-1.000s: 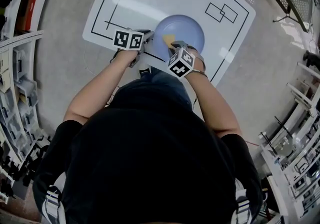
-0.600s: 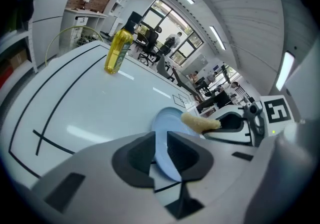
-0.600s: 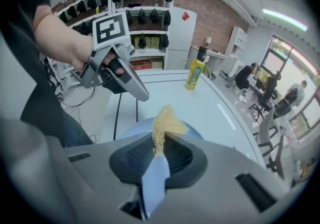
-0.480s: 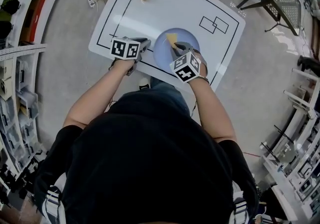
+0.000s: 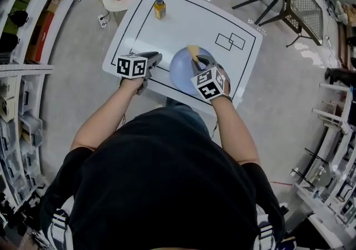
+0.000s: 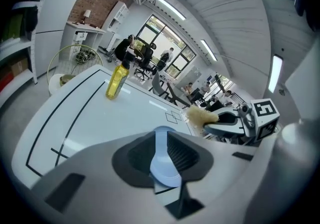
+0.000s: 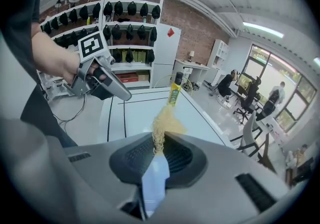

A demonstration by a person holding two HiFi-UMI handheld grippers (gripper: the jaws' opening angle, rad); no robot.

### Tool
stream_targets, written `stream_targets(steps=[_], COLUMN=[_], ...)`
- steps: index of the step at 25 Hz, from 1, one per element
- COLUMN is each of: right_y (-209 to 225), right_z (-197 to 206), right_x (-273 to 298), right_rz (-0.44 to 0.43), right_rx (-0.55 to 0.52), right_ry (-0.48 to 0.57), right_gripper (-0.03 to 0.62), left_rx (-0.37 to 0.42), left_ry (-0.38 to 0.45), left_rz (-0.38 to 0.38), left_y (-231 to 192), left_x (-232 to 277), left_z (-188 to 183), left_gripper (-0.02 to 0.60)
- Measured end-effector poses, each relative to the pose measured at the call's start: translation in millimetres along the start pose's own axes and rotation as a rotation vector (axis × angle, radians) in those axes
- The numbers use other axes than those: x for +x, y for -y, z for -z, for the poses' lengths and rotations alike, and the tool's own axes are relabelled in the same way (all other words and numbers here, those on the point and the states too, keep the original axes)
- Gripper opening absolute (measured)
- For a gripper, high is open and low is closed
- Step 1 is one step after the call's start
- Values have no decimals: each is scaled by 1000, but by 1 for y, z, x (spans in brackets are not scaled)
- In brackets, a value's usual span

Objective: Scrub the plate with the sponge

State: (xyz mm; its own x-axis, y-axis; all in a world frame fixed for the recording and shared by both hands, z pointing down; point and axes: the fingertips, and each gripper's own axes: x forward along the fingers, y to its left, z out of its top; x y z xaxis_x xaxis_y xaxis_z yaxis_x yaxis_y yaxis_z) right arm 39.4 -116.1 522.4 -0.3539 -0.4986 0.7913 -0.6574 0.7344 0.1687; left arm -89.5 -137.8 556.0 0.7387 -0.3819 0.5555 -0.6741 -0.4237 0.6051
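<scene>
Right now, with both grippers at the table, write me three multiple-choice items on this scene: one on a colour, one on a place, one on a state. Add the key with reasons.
1. What colour is the plate?
A) red
B) green
C) pale blue

2. Where does the yellow bottle stand?
A) on the plate
B) on the white table, near its far side
C) on the floor

3. What is the state of the right gripper?
A) shut on the sponge
B) wide open and empty
C) shut on the bottle

Key:
1 C: the head view shows a pale blue disc.
2 B: the bottle stands upright beyond the plate, apart from it.
3 A: the right gripper view shows the yellow sponge pinched between the jaws.
</scene>
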Motion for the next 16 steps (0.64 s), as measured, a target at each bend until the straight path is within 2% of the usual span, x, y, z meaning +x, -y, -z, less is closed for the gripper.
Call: stream_targets(steps=[9, 16], right_y=[5, 1], right_z=[-15, -14], right_x=[-36, -63], right_rz=[49, 56], right_rx=[56, 124], right_ry=[87, 150], right_gripper=[46, 48], left_rx=[92, 86], left_ry=[44, 69], left_rz=[13, 3], left_y=[19, 28], left_x=[-28, -55], left_z=[-14, -5], left_gripper=[77, 77])
